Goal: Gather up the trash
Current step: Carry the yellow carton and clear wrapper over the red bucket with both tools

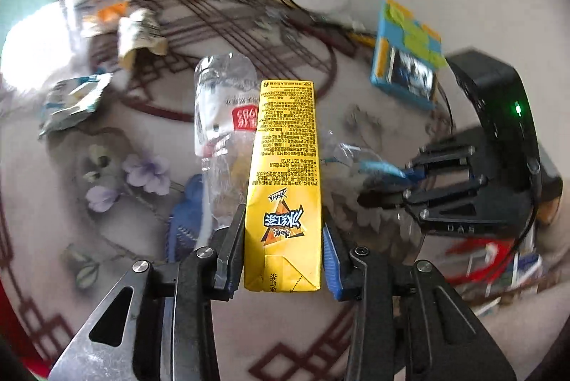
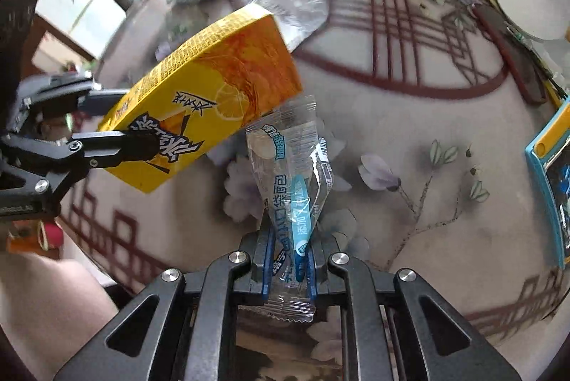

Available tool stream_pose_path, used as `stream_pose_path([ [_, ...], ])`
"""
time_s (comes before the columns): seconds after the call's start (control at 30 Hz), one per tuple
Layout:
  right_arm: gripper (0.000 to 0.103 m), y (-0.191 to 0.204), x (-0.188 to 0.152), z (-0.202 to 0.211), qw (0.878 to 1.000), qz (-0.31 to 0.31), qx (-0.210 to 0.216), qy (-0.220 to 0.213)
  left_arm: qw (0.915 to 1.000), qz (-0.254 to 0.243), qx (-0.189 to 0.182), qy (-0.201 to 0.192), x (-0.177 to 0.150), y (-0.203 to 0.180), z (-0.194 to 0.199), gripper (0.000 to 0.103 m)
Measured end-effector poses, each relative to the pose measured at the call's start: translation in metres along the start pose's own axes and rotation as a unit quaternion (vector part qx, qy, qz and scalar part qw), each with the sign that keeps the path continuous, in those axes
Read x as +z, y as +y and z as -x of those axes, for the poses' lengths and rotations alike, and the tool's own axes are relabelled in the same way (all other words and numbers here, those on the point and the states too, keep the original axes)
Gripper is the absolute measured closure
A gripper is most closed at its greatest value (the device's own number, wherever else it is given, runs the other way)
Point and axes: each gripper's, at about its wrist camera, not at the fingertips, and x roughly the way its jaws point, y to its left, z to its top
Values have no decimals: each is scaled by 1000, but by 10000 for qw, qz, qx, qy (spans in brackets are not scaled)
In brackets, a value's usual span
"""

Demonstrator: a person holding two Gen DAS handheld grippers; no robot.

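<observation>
Tools both clenched: left tool on boxy yellow carton, right tool on crinkly clear wrapper.

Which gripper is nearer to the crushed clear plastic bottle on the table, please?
Left. The left gripper, holding the yellow drink carton, sits right beside the bottle. The right gripper, pinching a clear wrapper, is farther off, beyond the carton.
</observation>
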Motion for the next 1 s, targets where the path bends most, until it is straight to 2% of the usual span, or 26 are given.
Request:
stream_pose_path([
  [0.23,91,18,4,14,9977,-372,266,-508,9972,564,195,-445,-3,20,29,68],
  [0.37,91,29,10,25,9939,-615,359,-845,9930,911,231,-720,-6,36,51,68],
  [0.6,91,55,29,32,9872,-813,522,-1267,9828,1341,546,-1146,-24,59,82,68],
  [0.77,91,74,33,32,9855,-807,646,-1348,9750,1716,751,-1195,-40,76,95,67],
  [1.0,91,99,33,25,9862,-731,764,-1273,9687,1968,896,-1215,-60,90,105,67],
])
